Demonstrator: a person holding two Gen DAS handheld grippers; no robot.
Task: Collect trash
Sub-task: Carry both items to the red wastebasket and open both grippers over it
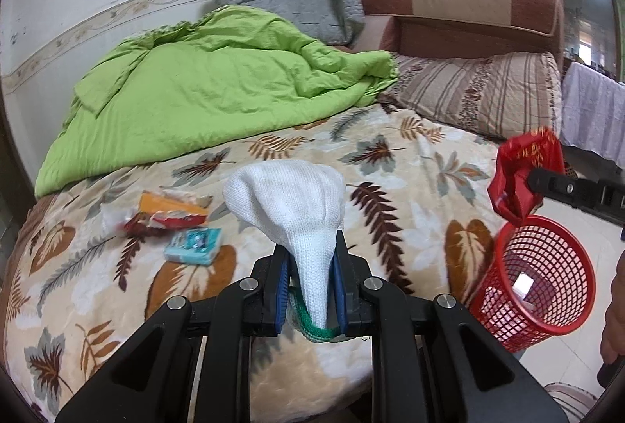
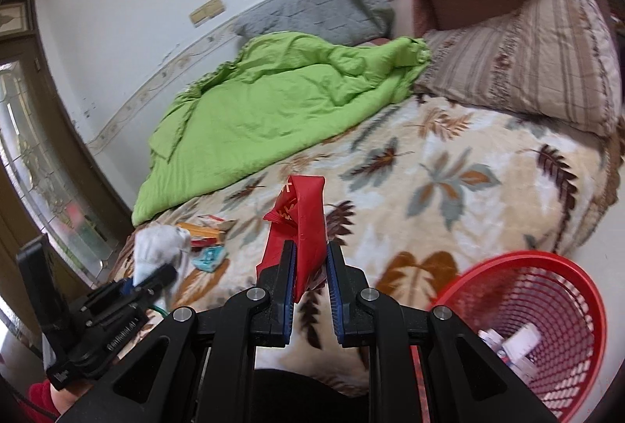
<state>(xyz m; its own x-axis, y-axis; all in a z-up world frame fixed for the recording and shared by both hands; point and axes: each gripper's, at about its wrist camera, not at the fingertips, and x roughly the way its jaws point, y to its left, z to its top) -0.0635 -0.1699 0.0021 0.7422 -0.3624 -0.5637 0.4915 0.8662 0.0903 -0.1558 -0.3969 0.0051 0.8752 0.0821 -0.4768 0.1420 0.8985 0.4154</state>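
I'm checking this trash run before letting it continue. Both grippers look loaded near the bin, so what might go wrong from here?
1. The right gripper pinches the red wrapper by its lower part; seen from the left wrist, it hangs near the red basket rim, so it may drop outside.
2. The left gripper grips a white glove, which may not be trash.
3. The teal packet and orange wrappers on the bed could be forgotten.

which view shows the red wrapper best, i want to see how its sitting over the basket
The left wrist view: the red wrapper, pinched in the right gripper, hangs just above the red basket rim. The right wrist view shows the wrapper close up between its own jaws, the basket off to the lower right.
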